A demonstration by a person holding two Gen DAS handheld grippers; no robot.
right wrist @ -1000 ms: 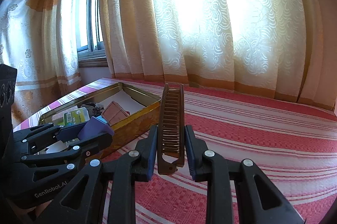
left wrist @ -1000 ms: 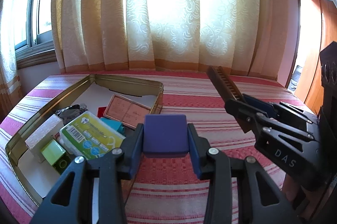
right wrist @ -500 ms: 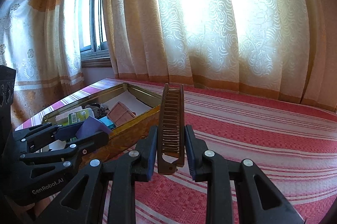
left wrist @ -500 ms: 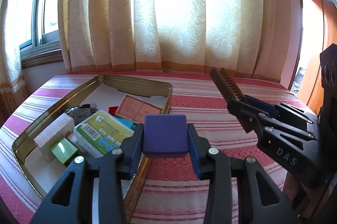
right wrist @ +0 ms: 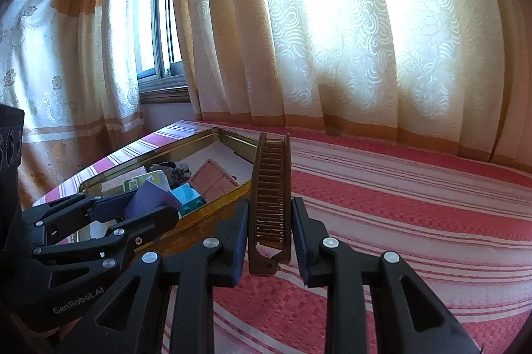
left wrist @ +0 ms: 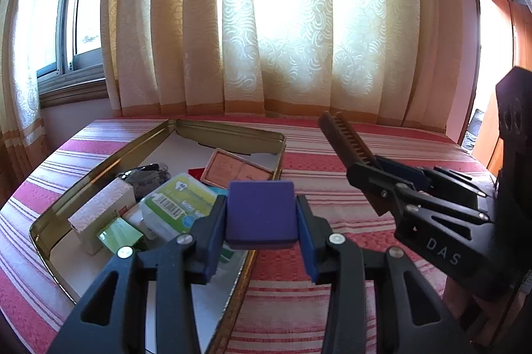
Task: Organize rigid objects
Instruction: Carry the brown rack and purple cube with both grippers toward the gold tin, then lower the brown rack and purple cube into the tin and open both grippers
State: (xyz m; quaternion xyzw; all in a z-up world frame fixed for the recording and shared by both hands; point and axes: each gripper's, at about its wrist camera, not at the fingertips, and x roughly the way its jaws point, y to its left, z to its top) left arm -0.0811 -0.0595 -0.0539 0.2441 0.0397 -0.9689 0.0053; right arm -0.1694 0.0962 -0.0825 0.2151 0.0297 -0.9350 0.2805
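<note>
Red-striped bedspread [left wrist: 332,161]: left gripper [left wrist: 261,221] fingers clenched on purple square block [left wrist: 261,214]; right gripper [right wrist: 270,234] fingers clamping brown folding comb [right wrist: 271,187]; open gold metal tin [left wrist: 229,134] beyond left fingers.

Black plastic tool [left wrist: 261,241], blue pads [left wrist: 307,241], silver screws, "DAS" marking.

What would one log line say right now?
left claw: grips purple block | right claw: grips brown comb | gold tin: part-filled
</note>
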